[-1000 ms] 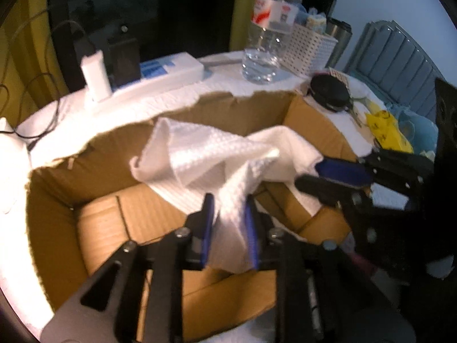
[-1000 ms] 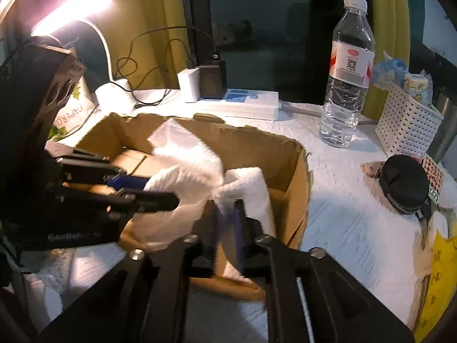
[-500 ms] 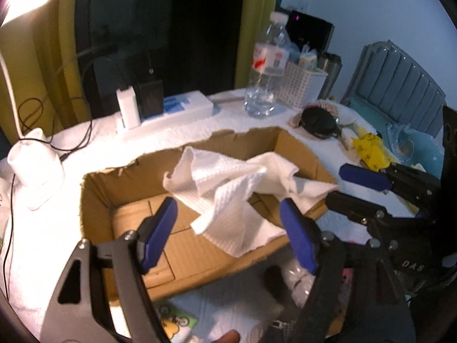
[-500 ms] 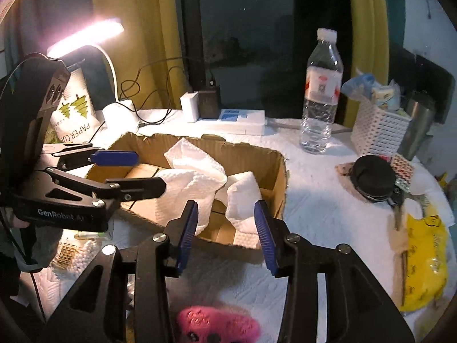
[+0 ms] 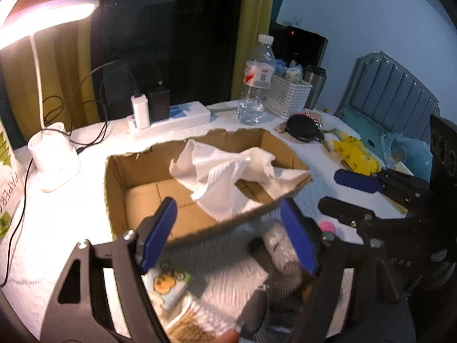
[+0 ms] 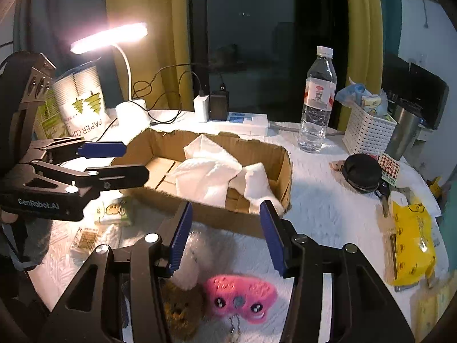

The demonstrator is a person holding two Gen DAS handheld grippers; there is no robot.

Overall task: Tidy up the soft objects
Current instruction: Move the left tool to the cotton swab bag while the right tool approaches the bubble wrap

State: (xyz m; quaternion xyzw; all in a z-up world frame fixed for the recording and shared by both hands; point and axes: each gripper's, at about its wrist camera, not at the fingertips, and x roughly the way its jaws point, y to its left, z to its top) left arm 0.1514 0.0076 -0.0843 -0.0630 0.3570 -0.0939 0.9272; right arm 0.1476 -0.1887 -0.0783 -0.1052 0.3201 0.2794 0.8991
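Observation:
A white waffle cloth (image 5: 225, 171) (image 6: 211, 174) lies crumpled in the open cardboard box (image 5: 114, 188) (image 6: 228, 217), one corner draped over the box's right end. My left gripper (image 5: 228, 234) (image 6: 135, 160) hovers in front of the box's near wall, open and empty. My right gripper (image 6: 225, 237) (image 5: 342, 194) hangs back from the box too; its jaws are opening and hold nothing. Under it on the white table cover lie a pink controller-shaped soft toy (image 6: 240, 294), a brown plush (image 6: 182, 308) and a white plush (image 6: 197, 257).
Behind the box stand a water bottle (image 6: 317, 108), a white basket (image 6: 368, 131), a power strip (image 6: 242, 121) with chargers and a lit desk lamp (image 6: 108, 37). A black pouch (image 6: 362, 171) and a yellow bag (image 6: 411, 243) lie to the right. Small packets (image 5: 168, 285) lie near the front.
Both grippers let go of the white cloth, opened, and drew back and up from the box. The cloth settled inside the box.

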